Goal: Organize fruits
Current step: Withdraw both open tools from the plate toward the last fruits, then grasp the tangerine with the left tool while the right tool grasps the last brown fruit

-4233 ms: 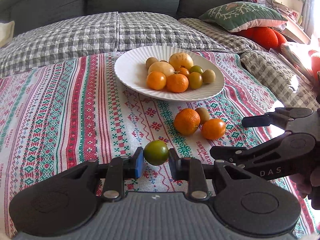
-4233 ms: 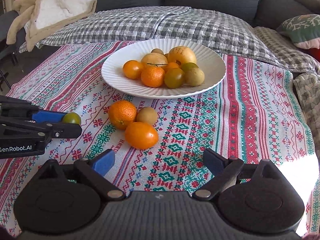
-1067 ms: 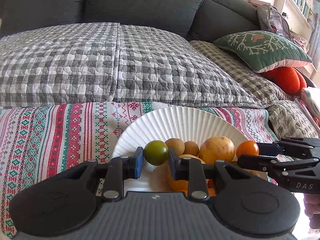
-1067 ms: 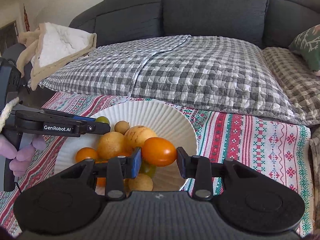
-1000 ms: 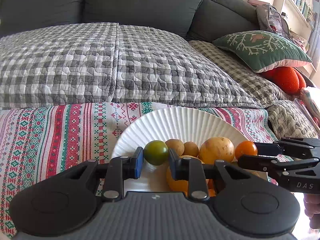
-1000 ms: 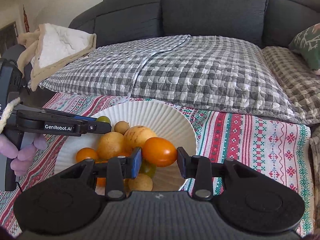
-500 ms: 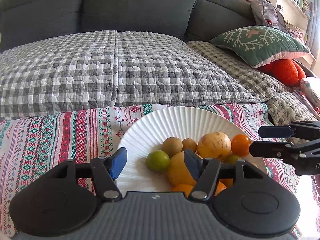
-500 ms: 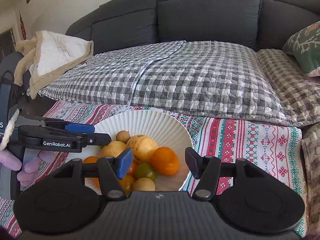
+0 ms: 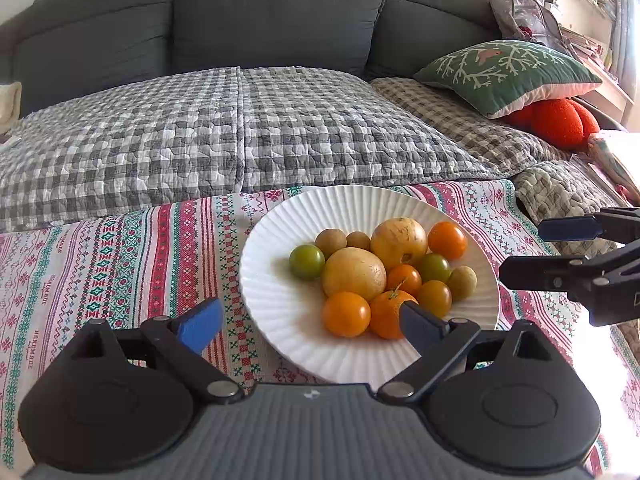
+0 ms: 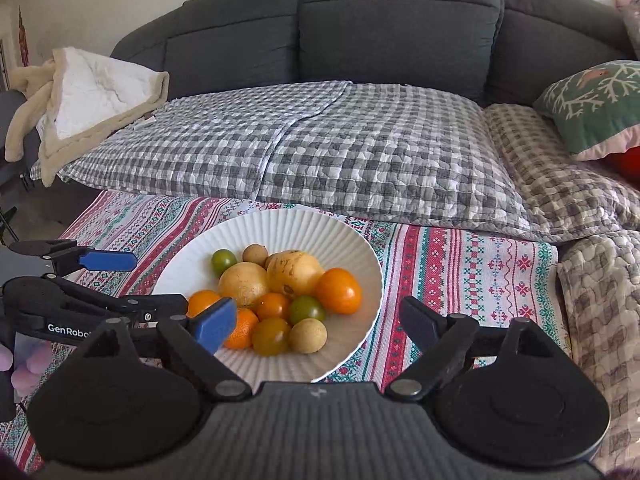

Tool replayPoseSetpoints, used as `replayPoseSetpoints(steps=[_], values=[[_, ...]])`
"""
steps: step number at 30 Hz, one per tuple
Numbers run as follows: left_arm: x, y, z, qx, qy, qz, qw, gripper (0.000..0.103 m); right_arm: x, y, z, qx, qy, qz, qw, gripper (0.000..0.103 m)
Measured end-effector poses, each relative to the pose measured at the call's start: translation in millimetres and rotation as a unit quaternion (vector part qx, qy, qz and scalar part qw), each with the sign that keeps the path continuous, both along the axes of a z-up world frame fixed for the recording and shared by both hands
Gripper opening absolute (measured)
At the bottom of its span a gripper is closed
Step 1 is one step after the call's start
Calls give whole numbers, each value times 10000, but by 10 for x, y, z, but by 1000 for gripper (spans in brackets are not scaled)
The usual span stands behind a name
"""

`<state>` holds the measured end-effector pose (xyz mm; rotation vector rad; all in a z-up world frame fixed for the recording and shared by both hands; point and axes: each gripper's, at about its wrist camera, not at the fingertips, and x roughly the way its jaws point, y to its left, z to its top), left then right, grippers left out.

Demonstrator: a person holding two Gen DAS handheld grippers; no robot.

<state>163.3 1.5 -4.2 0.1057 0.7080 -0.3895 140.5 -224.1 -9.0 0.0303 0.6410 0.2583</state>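
Ahead of and below both tongs, the fruits (image 9: 380, 276) lie heaped on the white plate (image 9: 280, 312), while the left tongs (image 9: 310, 322) and right tongs (image 10: 320, 320) have just been opening and gape wide with nothing between them.

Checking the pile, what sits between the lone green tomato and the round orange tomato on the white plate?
Left wrist view: two small brown fruits and a big yellow fruit.
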Motion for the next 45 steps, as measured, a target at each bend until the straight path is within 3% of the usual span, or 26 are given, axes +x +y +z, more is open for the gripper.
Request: replayPoseSetpoints(steps=[13, 19, 22, 26, 28, 42, 45], values=[[-483, 32, 19, 330, 171, 107, 9993, 87, -402, 141, -22, 73, 267, -408, 9988, 99], [-618, 41, -136, 281, 219, 73, 9993, 87, -577, 148, -160, -5, 244, -485, 9985, 102], [-641, -4, -251, 267, 287, 2, 9992, 87, -619, 197, -246, -316, 303, -432, 9981, 101], [-663, -108, -355, 367, 61, -251, 9990, 86, -656, 176, -259, -361, 241, -407, 9982, 101], [-644, -149, -400, 345, 41, -352, 9988, 83, -664, 154, -261, -304, 223, -454, 9983, 102], [-505, -233, -479, -319, 223, -758, 9964, 14, -578, 156, -409, -336, 429, -305, 9980, 100], [-497, -236, -477, -330, 254, -754, 9963, 13, -570, 159, -431, -360, 444, -259, 9980, 98]])
